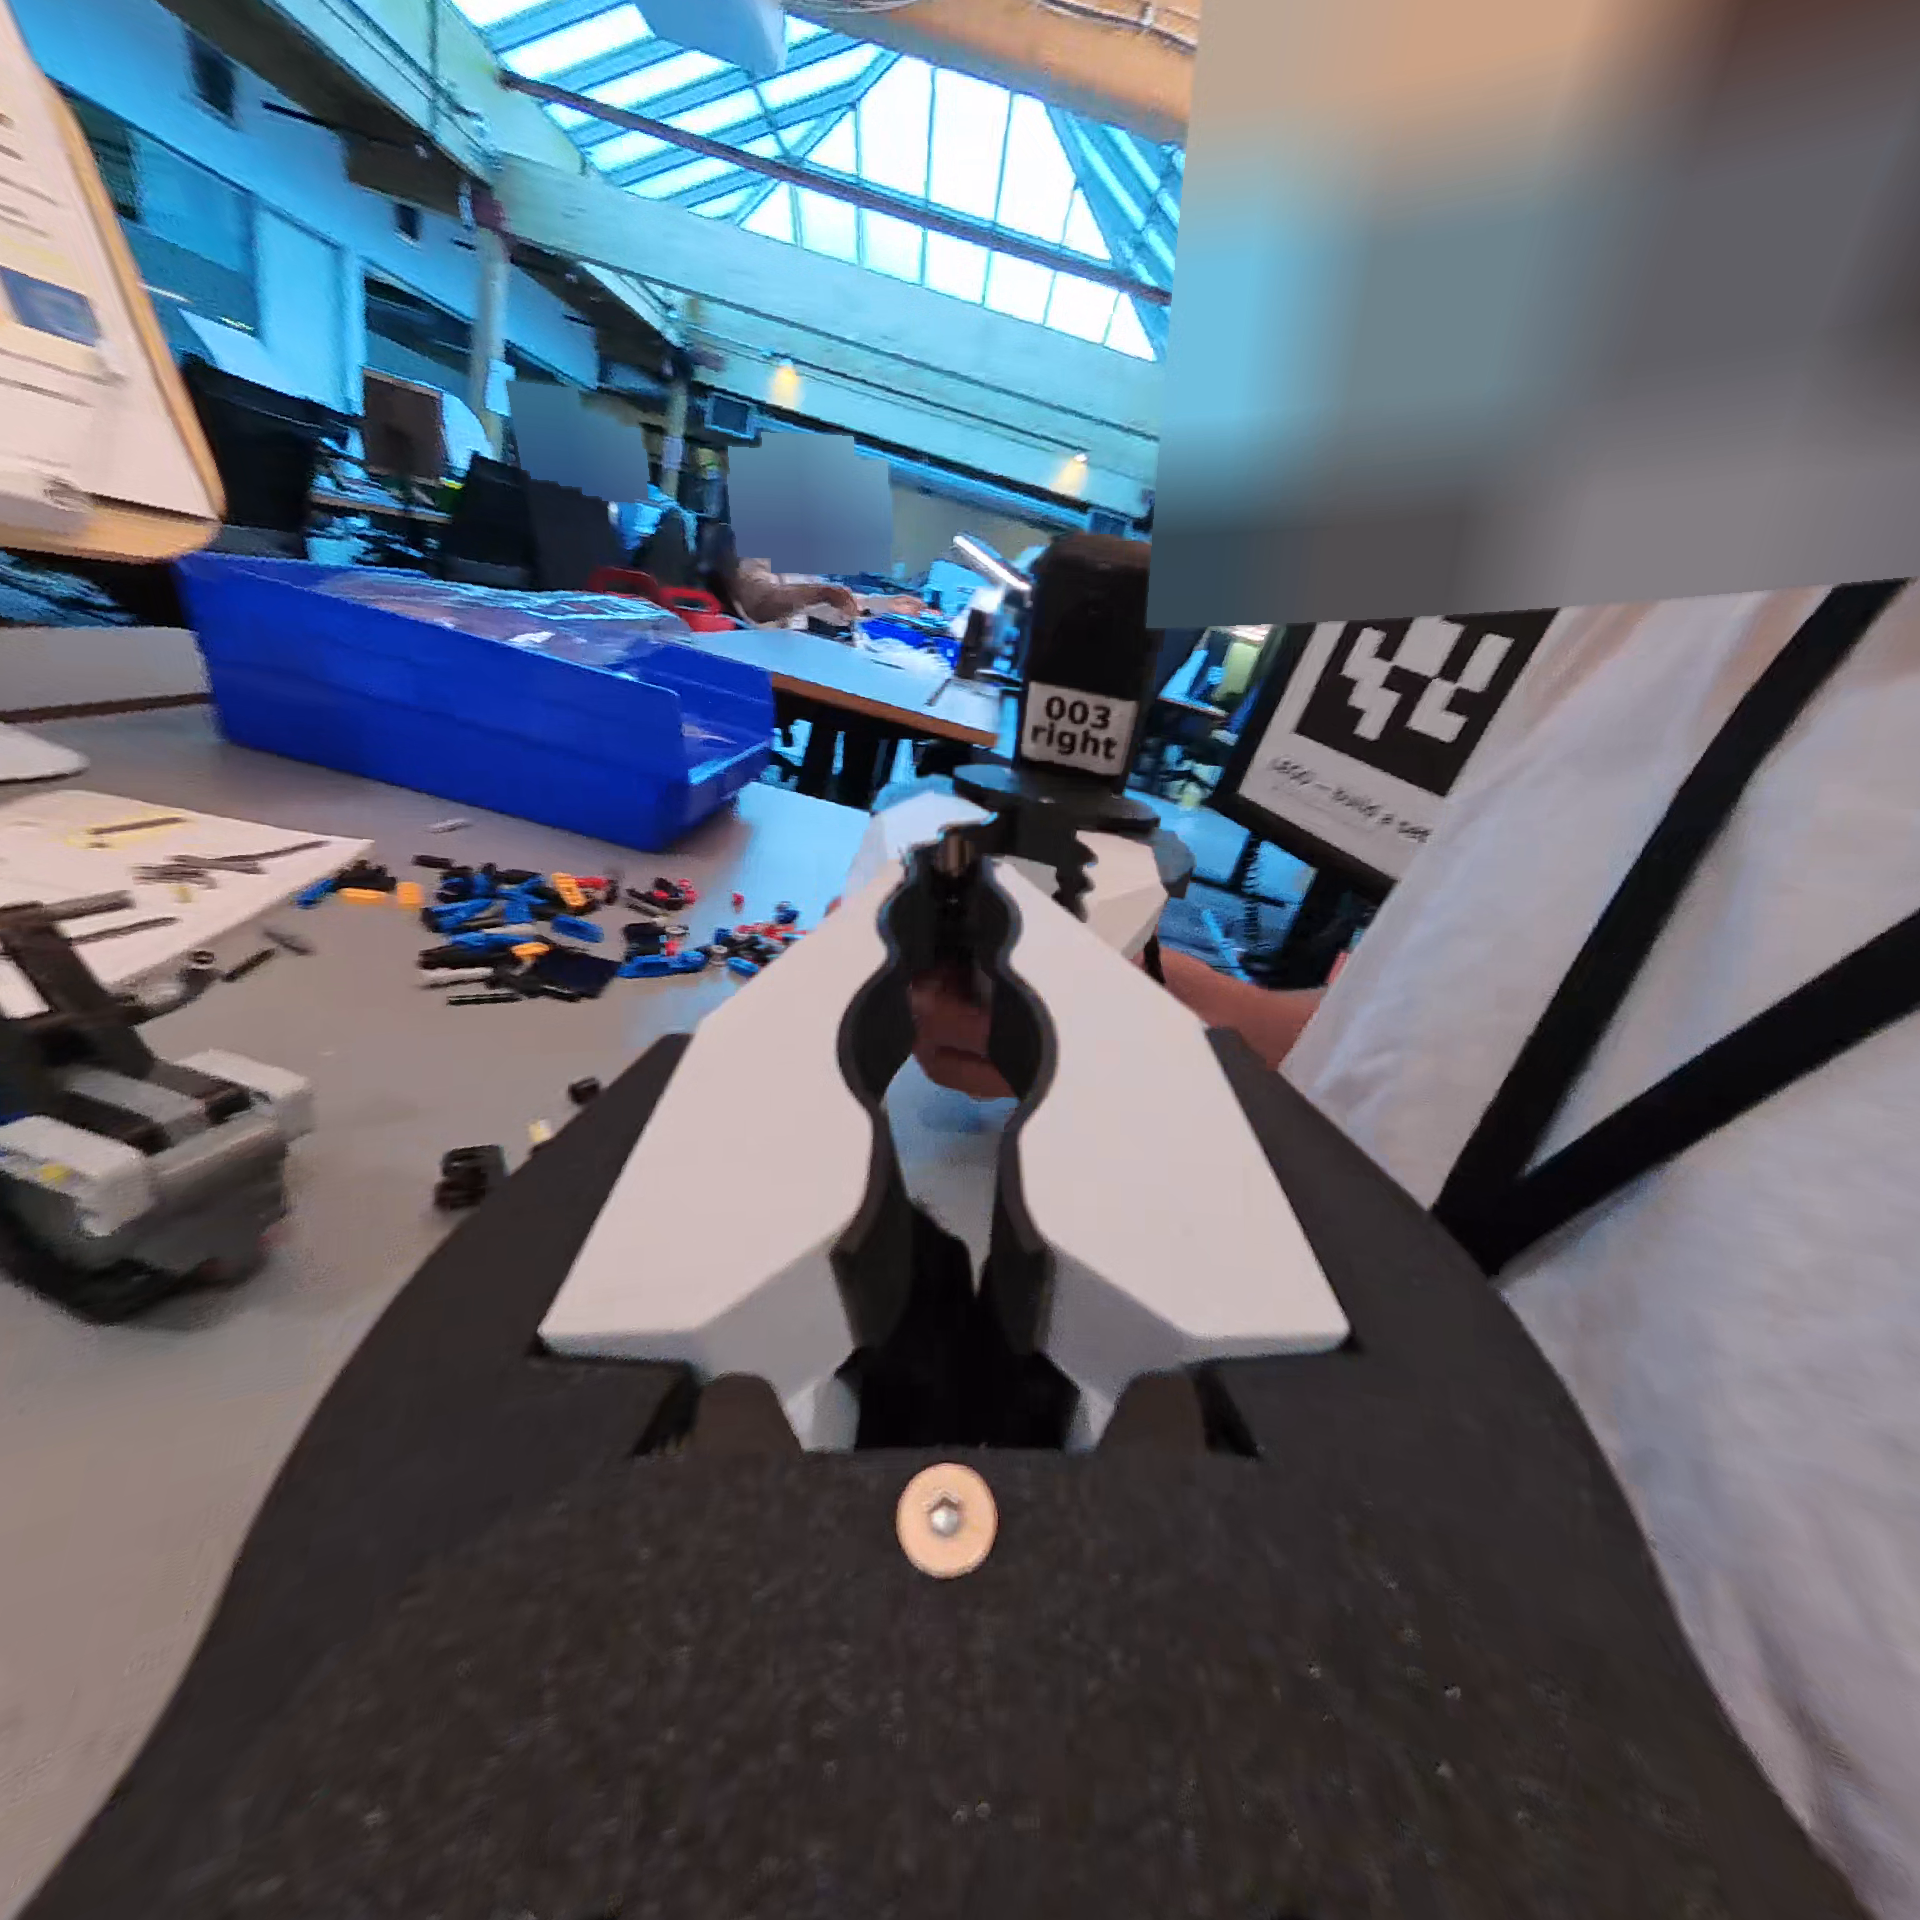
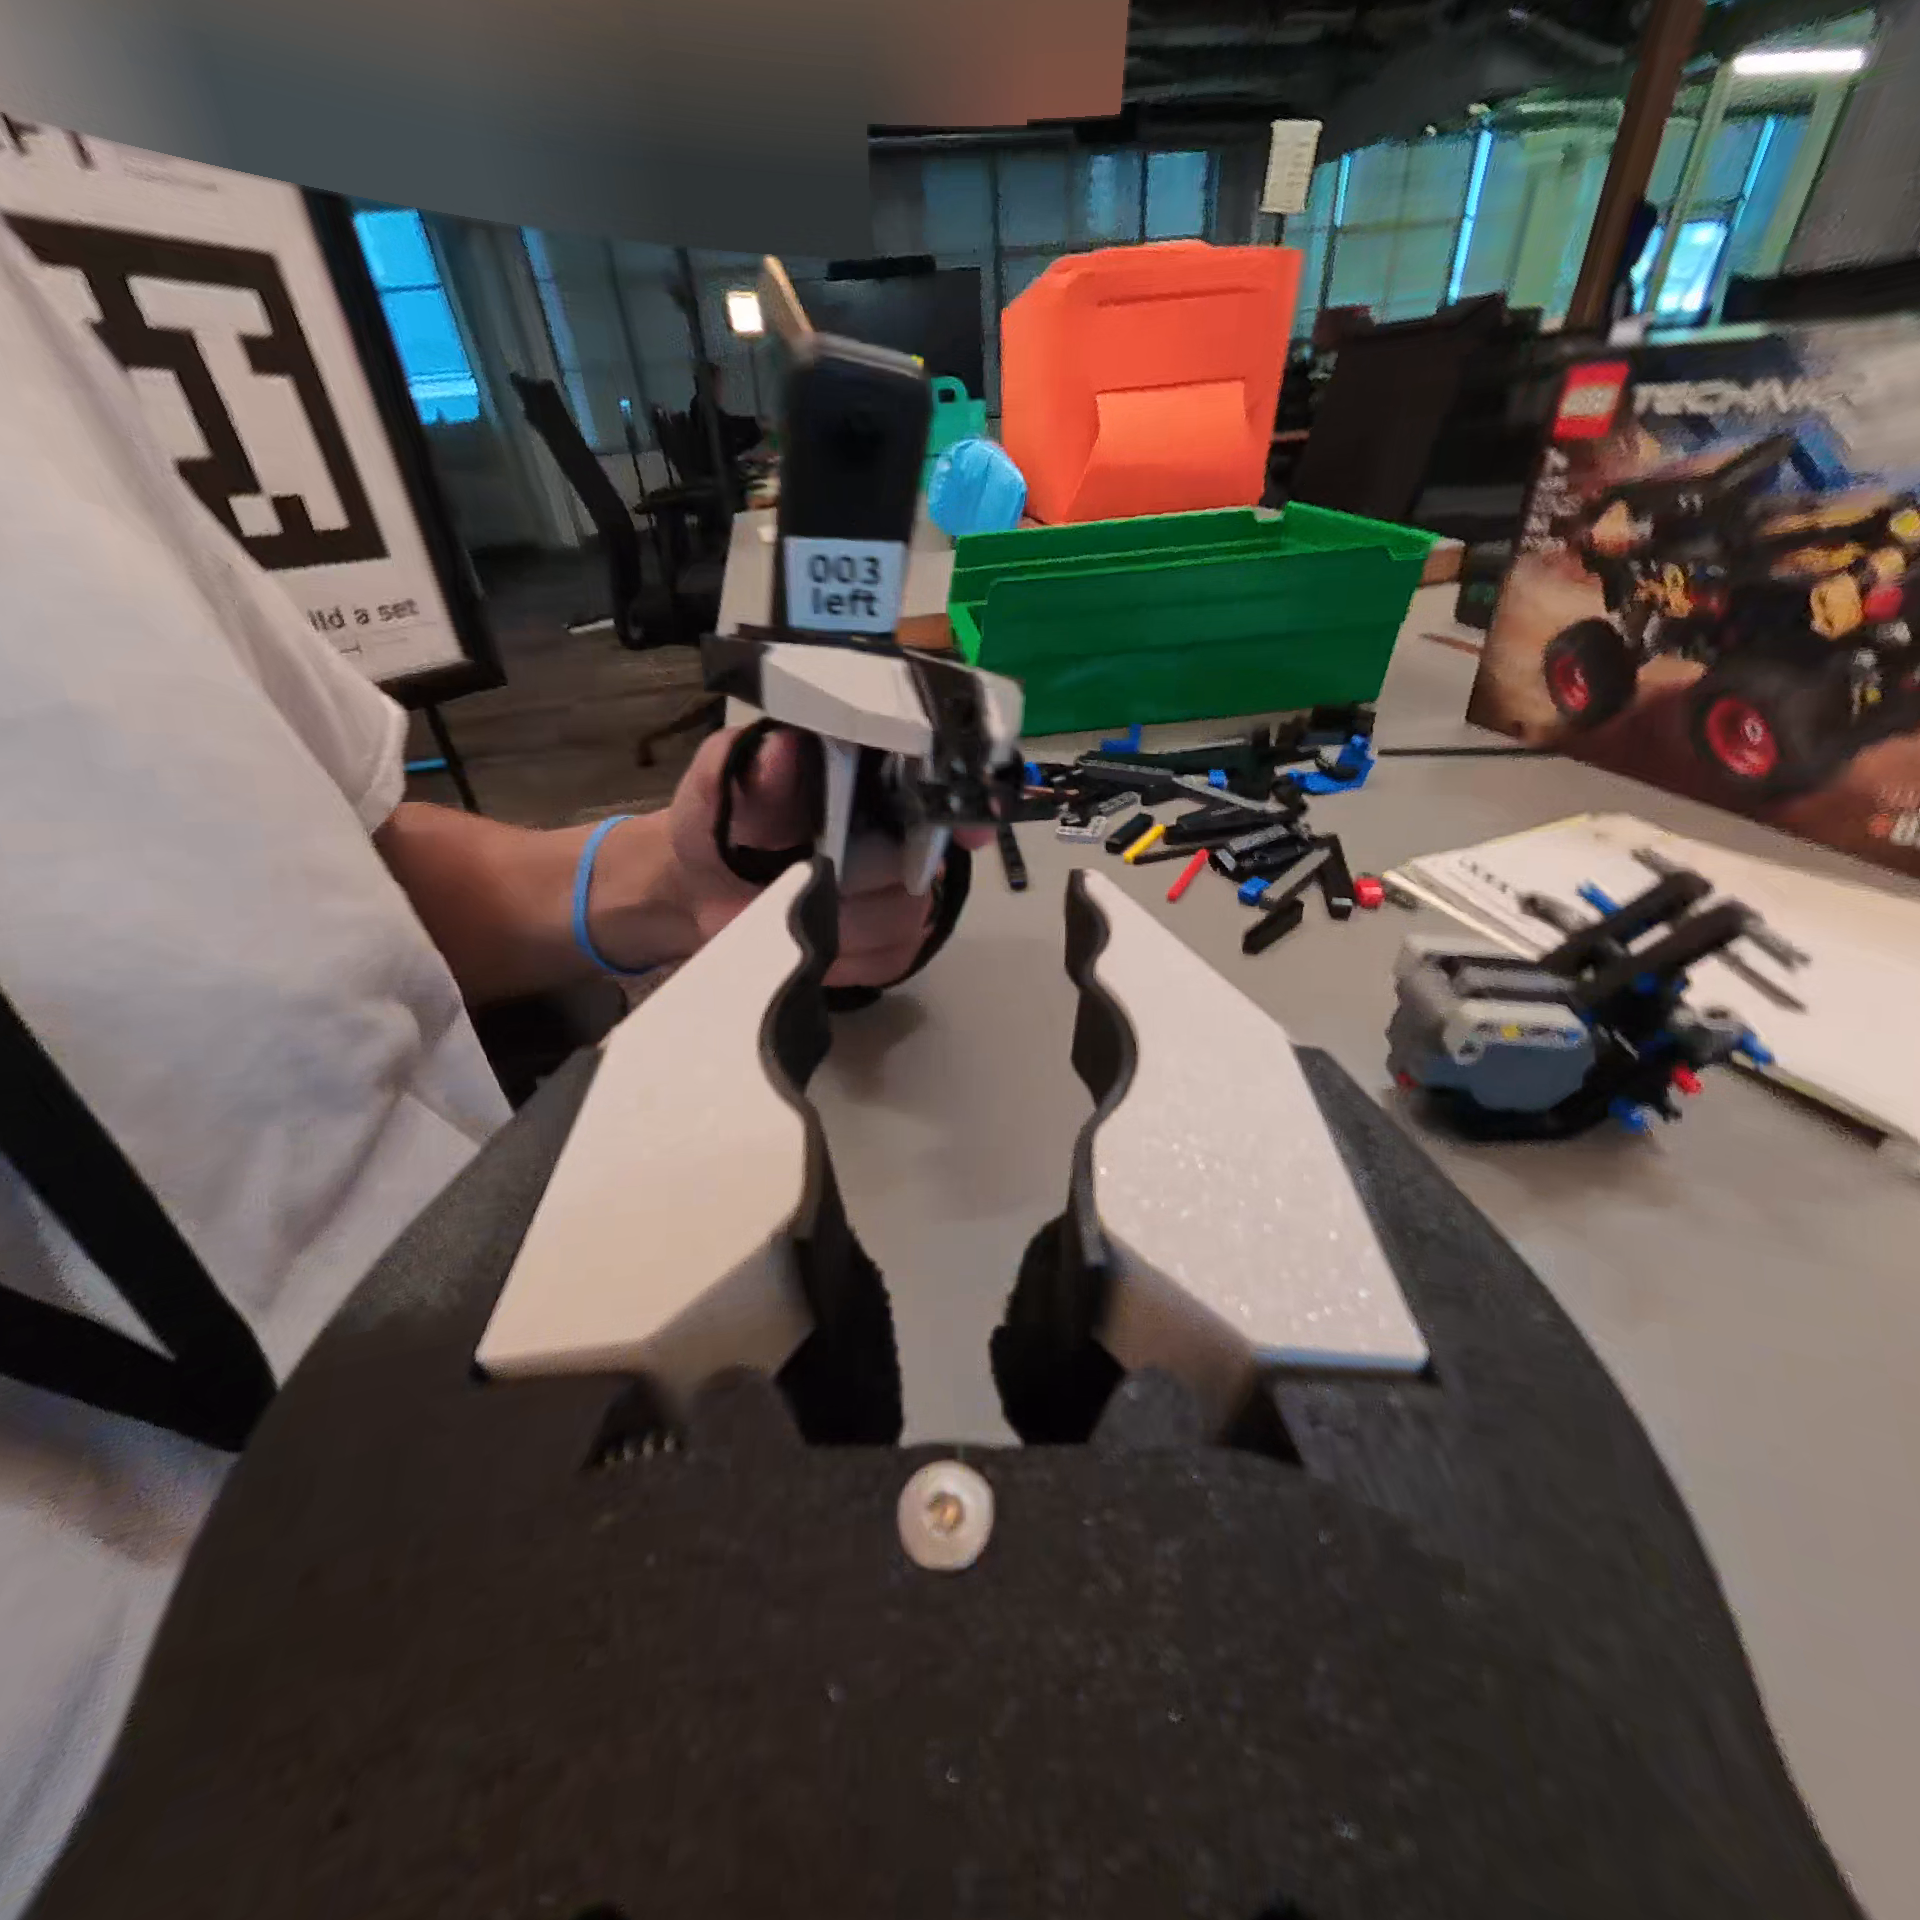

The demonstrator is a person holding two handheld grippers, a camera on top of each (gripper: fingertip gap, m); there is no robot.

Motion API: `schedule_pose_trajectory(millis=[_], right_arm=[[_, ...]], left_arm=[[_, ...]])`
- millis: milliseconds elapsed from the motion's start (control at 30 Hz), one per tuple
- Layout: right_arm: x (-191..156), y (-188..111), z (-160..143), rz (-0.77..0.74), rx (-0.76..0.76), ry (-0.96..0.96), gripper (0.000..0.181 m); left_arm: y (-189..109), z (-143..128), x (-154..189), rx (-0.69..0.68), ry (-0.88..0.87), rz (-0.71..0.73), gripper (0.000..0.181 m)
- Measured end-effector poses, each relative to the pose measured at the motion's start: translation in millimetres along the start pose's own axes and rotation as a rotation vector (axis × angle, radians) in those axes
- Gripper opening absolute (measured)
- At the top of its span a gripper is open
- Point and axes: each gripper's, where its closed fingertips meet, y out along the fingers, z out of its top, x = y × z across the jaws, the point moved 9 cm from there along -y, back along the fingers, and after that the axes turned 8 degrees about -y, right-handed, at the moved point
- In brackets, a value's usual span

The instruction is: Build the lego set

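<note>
- The left tool is held up in the air, above the grey counter. Its two white fingers are almost together at the tips.
- A small dark lego piece is pinched between those tips. In the right wrist view it looks like a little black bit with a thin black stick hanging down from it.
- A hand with a blue band on the wrist grips the handle of the left tool.
- The right tool is wide apart, and nothing is between its fingers. It points at the left tool and is near it, but the two do not touch.
- The half-built lego car sits on the counter, off to the right side of the right tool. It is grey and black with blue and red bits. It sits just beside the white booklet.
- A pile of loose pieces lies farther back on the counter. They are black, blue, red and yellow.
- A green bin stands behind the pile, and an orange box sits behind the bin.
- The lego box with a truck picture stands up at the right.
- A blue bin sits on the counter in the left wrist view, behind more loose pieces.
- A person in a white shirt is close by the tools.
</note>
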Motion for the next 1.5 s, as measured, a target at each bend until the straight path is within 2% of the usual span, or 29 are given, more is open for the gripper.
schedule_pose_trajectory(millis=[67,133,300,467,767,933,1133,1267,1500], right_arm=[[-4,2,6,0.016,0.023,-0.002,0.043],[-3,4,4,0.040,-0.020,0.042,0.041],[-6,8,-3,0.060,-0.077,0.061,0.024],[-5,7,-4,0.064,-0.089,0.098,0.023],[-9,4,-3,0.099,-0.108,0.082,0.023],[-5,8,-6,0.061,-0.047,0.166,0.024],[-6,6,-4,0.094,-0.003,0.171,0.022],[-5,6,-5,0.066,0.006,0.171,0.022],[-5,8,-2,0.044,0.078,0.210,0.022]], left_arm=[[1,-3,-2,-0.012,-0.046,-0.041,0.005],[2,-6,-4,-0.026,-0.075,-0.057,0.005],[7,-12,0,-0.082,-0.068,-0.081,0.005],[7,-13,-1,-0.084,-0.066,-0.063,0.005],[8,-17,-2,-0.149,-0.120,-0.118,0.006],[5,-15,-7,-0.095,-0.142,-0.093,0.005],[9,-16,-4,-0.053,-0.185,-0.130,0.006],[9,-16,-5,-0.053,-0.172,-0.112,0.006],[10,-14,-6,0.024,-0.238,-0.135,0.006]])
